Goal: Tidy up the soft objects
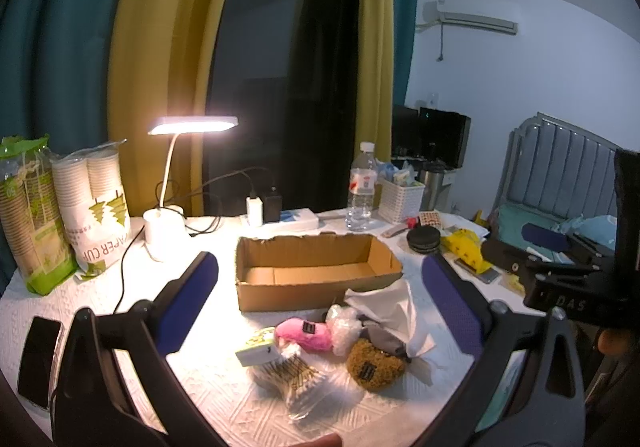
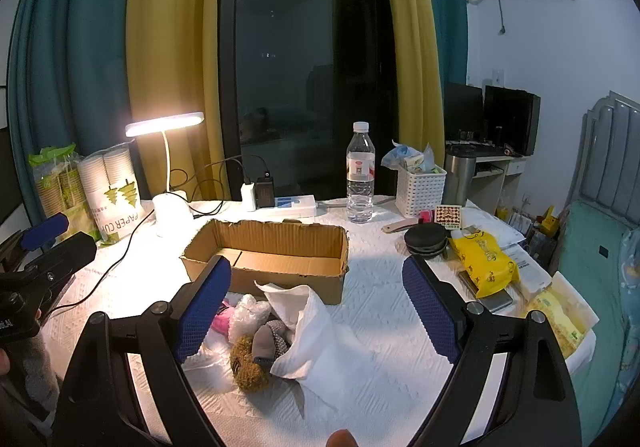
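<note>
Cups in a "PAPER CUP" bag [image 1: 100, 211] crowd the table's left edge. Both grippers, left [image 1: 320, 299] and right [image 2: 316, 311], hover spread wide and empty above the soft toys [image 1: 340, 347] lying before the cardboard box [image 1: 316, 271].

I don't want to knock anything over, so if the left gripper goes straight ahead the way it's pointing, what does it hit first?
Probably the cardboard box, centred between the open jaws of the left gripper; the soft-toy pile lies lower. Depth is uncertain.

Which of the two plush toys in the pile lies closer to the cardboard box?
The pink plush toy. It lies on the box side of the pile, beside the bubble wrap; the brown plush toy sits farther back, toward the camera.
</note>
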### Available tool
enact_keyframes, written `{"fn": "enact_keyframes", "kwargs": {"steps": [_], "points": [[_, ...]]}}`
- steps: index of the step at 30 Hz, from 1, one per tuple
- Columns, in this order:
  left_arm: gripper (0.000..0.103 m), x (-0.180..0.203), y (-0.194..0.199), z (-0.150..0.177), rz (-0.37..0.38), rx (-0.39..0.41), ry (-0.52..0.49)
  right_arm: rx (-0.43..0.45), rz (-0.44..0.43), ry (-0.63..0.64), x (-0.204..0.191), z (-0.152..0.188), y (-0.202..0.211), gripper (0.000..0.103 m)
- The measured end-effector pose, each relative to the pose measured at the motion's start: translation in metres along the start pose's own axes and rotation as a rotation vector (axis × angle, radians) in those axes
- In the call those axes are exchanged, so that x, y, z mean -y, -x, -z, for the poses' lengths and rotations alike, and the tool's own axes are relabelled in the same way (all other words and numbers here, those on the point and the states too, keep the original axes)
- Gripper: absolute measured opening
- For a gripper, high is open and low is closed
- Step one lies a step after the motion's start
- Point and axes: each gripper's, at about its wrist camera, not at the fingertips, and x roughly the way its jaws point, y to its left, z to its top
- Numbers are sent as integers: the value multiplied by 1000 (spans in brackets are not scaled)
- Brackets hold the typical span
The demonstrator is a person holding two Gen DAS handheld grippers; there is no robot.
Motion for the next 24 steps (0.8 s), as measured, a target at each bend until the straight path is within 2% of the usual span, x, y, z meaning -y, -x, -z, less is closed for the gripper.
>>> {"fn": "enact_keyframes", "kwargs": {"steps": [24], "points": [[103, 1, 0, 1, 2, 2, -1, -4, -1, -1, 0, 0, 0, 90]]}}
